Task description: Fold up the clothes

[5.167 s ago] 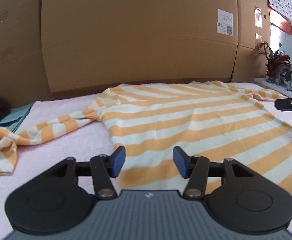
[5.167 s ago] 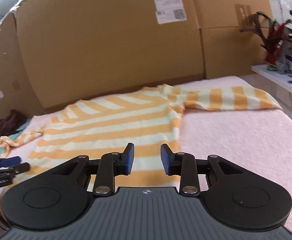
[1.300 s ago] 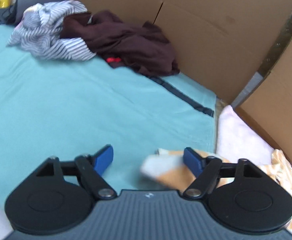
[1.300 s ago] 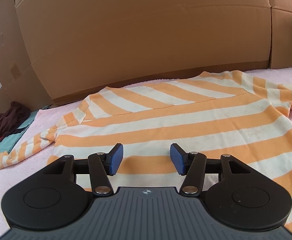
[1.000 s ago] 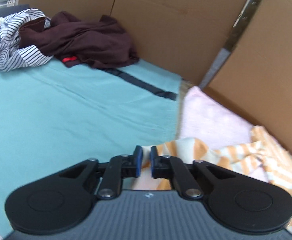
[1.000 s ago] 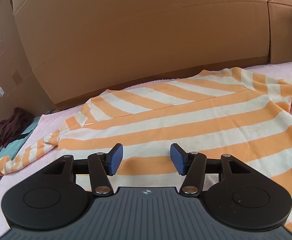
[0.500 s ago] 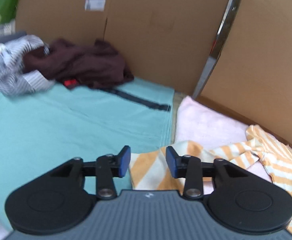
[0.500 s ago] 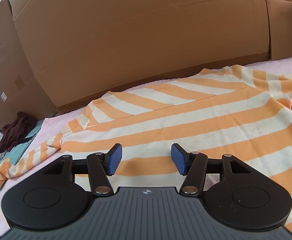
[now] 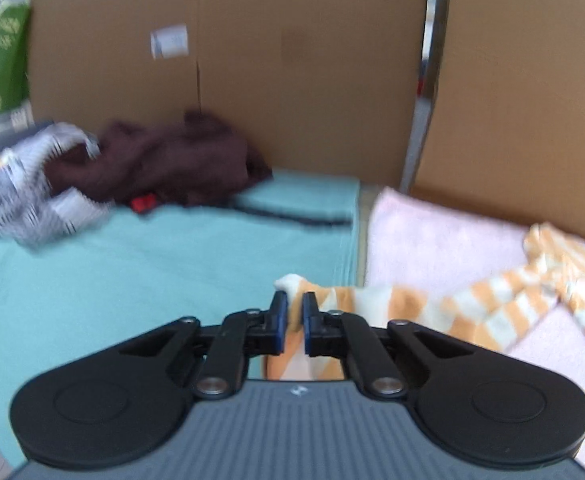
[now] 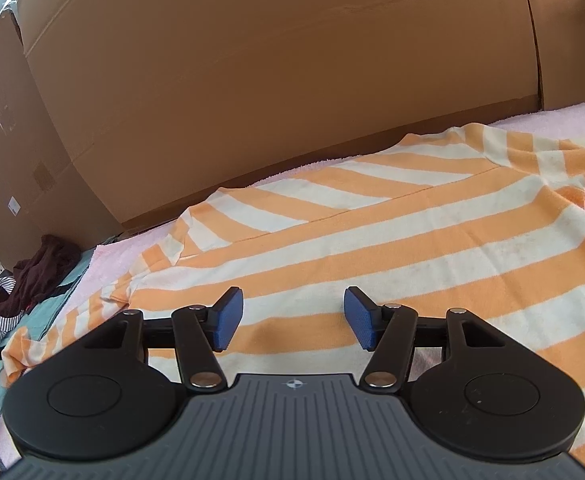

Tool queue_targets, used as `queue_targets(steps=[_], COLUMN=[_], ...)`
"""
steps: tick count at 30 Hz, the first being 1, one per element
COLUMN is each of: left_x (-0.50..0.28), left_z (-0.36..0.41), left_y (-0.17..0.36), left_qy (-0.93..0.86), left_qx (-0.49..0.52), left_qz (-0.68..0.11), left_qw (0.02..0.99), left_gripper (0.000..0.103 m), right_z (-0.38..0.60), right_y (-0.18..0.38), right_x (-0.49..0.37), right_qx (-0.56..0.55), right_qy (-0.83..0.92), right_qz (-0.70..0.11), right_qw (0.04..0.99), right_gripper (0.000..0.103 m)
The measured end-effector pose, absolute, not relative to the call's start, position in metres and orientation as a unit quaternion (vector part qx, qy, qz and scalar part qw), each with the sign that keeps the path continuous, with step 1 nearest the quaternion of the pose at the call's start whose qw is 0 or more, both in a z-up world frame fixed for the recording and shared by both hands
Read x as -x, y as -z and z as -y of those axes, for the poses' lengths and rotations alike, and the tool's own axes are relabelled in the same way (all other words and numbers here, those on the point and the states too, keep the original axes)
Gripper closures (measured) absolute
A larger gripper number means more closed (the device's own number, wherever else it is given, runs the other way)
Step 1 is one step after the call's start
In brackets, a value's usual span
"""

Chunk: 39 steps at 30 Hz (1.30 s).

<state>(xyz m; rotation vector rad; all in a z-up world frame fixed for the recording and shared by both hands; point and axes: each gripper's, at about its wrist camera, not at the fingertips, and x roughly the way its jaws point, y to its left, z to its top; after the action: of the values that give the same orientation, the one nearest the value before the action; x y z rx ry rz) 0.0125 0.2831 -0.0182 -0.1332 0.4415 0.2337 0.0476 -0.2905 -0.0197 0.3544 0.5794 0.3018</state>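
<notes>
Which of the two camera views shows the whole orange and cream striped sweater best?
The right wrist view: the orange and cream striped sweater lies spread flat on the pink towel, body nearly all visible. The left wrist view shows only one blurred sleeve, its cuff pinched in the left gripper.

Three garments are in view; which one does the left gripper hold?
The orange-striped shirt: the left gripper is shut on its sleeve end. The brown garment and grey-striped one lie untouched by the cardboard.

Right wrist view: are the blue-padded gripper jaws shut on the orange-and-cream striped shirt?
No, the right gripper stands with its jaws wide apart above the orange-and-cream striped shirt, gripping nothing.
</notes>
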Motion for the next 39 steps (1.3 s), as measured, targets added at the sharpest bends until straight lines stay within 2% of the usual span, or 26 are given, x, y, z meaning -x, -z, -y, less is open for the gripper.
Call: queue_targets(steps=[3,7,13,21,27,29,30,36,39], left_x=[0.007,0.034,0.080,0.131,0.127,0.119,0.116,0.105,0.106], left_z=[-0.284,-0.278,-0.252,-0.276,-0.273,-0.264,-0.258,-0.246,-0.250], left_y=[-0.015,-0.029,0.012,0.051,0.057,0.059,0.060,0.071,0.074], left_qy=[-0.118,-0.040,0.020,-0.033,-0.026,-0.001,0.001,-0.045,-0.057], left_qx=[0.068,0.063,-0.017,0.047,0.110,0.124,0.120,0.084,0.097], left_qz=[-0.146,-0.110,-0.182,-0.248,-0.231,-0.233,-0.233,-0.252,-0.255], left_qw=[0.980,0.991,0.983,0.967,0.966,0.965,0.965,0.963,0.960], left_gripper=[0.101,0.100,0.100,0.098,0.079,0.056,0.052,0.050,0.045], right_z=[0.290,0.292,0.295,0.294,0.294,0.295,0.296,0.303,0.304], right_y=[0.020,0.021,0.022,0.021,0.022,0.022,0.022,0.024,0.024], right_x=[-0.048,-0.047,-0.047,-0.047,-0.048,-0.048,-0.047,-0.047,-0.047], right_qx=[-0.173,-0.178,-0.191,-0.189,-0.196,-0.198,-0.200,-0.223,-0.230], right_qy=[-0.147,-0.149,-0.152,-0.153,-0.153,-0.153,-0.153,-0.158,-0.160], right_qz=[-0.283,-0.282,-0.281,-0.281,-0.280,-0.279,-0.279,-0.277,-0.276], right_qw=[0.932,0.931,0.928,0.929,0.927,0.927,0.927,0.921,0.920], right_gripper=[0.044,0.044,0.044,0.043,0.043,0.043,0.043,0.043,0.043])
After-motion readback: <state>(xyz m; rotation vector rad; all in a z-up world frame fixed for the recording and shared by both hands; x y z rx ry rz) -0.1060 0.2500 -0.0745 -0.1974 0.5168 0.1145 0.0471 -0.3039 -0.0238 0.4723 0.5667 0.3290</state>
